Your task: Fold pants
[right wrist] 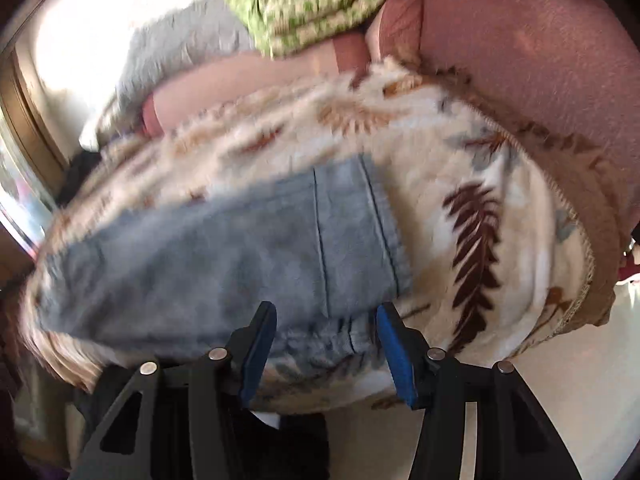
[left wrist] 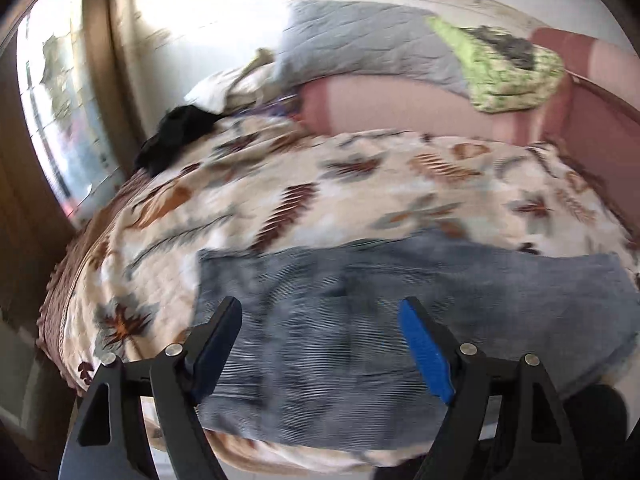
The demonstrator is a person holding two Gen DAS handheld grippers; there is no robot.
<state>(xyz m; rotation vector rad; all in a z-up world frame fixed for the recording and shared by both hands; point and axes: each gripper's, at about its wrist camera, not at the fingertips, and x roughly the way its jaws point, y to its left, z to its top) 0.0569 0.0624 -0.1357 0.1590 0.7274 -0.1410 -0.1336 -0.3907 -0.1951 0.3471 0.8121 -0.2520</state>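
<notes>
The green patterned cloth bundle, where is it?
In the left wrist view, the green patterned cloth bundle sits upper right, between the grey quilted pillow and pink cushion.

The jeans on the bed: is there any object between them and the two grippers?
Nothing visible stands in the way. The jeans lie flat on the leaf-patterned blanket, directly below the open left gripper and the open right gripper. The black garment and the green folded cloth lie far behind.

I count one pair of blue jeans (left wrist: 400,320), one leaf-print blanket (left wrist: 320,184) and one grey pillow (left wrist: 368,48). One green patterned cloth (left wrist: 508,72), one black garment (left wrist: 176,136). Two grippers, left (left wrist: 322,344) and right (right wrist: 326,354).
</notes>
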